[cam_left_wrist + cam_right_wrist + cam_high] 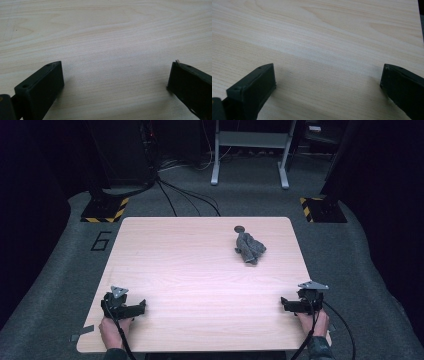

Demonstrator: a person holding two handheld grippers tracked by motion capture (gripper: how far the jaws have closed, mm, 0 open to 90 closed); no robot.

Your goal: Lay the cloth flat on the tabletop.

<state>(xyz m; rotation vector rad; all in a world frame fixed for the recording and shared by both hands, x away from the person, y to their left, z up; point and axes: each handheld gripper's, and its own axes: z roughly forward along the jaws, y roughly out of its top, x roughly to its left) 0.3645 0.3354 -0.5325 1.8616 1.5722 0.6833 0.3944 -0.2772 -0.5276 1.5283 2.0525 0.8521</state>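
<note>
- Starting posture, by the look of it: left gripper [141, 307] and right gripper [283, 304] resting low near the near edge of the table [200, 280], one toward each near corner, tips turned inward toward each other
- Both with jaws spread wide and nothing between them; just bare wood grain between the jaws in the left gripper view [115, 85] and in the right gripper view [327, 85]
- Crumpled grey cloth [249, 247] lying in a heap on the far right part of the tabletop, well apart from both grippers, nearer the right one
- Small dark round spot [239, 228] just beyond the cloth, too small to identify
- Likely next: a reach forward and inward with the right gripper, jaws kept wide until astride a fold, then a pinch
- Plenty of open wood between grippers and cloth, no obstacle along the way
- Cloth well inside the far and right edges, so little risk of pushing it off
</note>
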